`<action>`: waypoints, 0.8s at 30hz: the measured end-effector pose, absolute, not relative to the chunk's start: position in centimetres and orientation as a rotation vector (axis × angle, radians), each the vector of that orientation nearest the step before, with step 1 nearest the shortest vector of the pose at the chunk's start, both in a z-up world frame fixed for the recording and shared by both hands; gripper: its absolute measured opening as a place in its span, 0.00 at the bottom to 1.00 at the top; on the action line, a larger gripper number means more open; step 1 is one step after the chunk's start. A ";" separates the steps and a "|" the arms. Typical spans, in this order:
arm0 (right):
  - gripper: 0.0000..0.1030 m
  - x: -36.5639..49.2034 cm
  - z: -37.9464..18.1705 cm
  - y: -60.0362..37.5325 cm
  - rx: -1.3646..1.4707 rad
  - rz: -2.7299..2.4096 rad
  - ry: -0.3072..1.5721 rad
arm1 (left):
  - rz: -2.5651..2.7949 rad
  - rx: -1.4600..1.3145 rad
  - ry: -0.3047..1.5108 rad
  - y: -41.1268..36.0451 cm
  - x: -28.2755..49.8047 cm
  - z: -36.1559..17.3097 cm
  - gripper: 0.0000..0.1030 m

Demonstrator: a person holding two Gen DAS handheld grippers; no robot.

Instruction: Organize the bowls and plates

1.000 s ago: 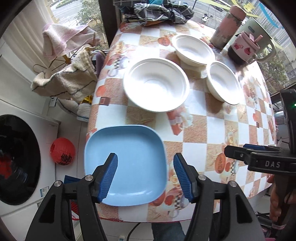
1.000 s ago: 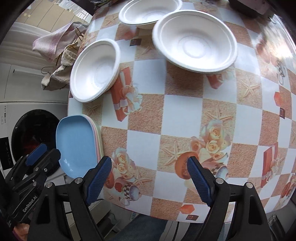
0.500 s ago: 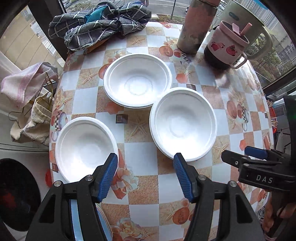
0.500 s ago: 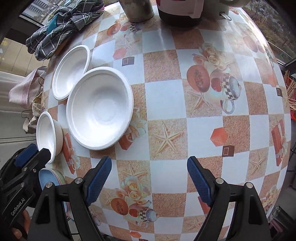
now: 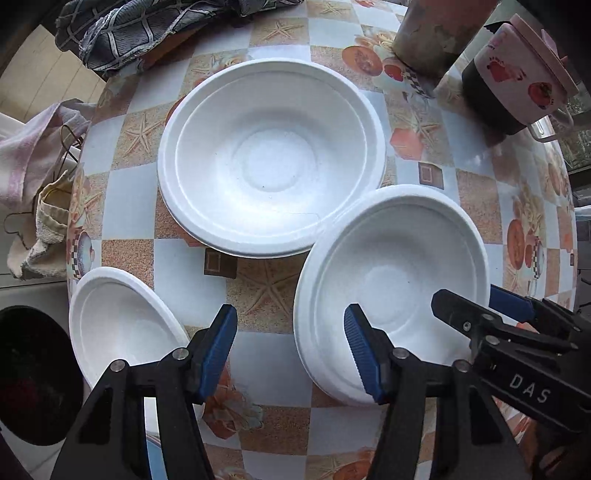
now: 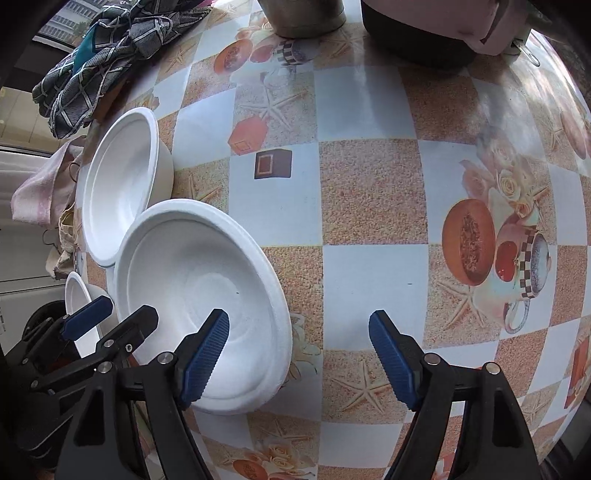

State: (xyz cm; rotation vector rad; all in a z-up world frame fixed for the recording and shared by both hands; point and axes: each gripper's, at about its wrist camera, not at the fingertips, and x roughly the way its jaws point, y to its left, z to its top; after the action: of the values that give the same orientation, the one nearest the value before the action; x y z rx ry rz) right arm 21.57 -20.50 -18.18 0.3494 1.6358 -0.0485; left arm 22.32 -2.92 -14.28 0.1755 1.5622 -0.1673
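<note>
Three white foam bowls stand on the checked tablecloth. The wide one [image 5: 271, 158] [image 6: 118, 184] is at the back, a small one [image 5: 118, 328] [image 6: 77, 295] sits at the table's left edge, and a middle one [image 5: 391, 273] [image 6: 195, 273] is nearest. My left gripper [image 5: 290, 332] [image 6: 114, 317] straddles the middle bowl's left rim, jaws closing, pads clear of the foam. My right gripper [image 6: 299, 325] [image 5: 476, 302] straddles its right rim, one finger inside, jaws closing, also not touching. A sliver of blue plate [image 5: 155, 458] shows under my left gripper.
At the back of the table lie a checked cloth [image 5: 147, 26], a metal flask [image 5: 439, 33] and a pink lidded mug [image 5: 517, 81]. Towels [image 5: 33, 147] hang off the left edge above a washing machine [image 5: 29, 373]. Bare tablecloth [image 6: 369, 192] stretches right of the bowls.
Both grippers travelled from the blue plate at the table's near edge forward to the bowls and sank lower. Both pairs of jaws have narrowed around the middle bowl's rims.
</note>
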 end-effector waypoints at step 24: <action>0.19 5.6 -18.2 -22.3 0.379 -0.118 1.755 | -0.461 0.484 1.598 -10.5 4.4 -16.4 0.31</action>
State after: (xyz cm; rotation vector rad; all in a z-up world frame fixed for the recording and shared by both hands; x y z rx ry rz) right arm 5.59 -22.29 -18.24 0.3787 1.7550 -0.1185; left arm 4.39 -10.53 -16.37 0.4840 1.5976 -0.4612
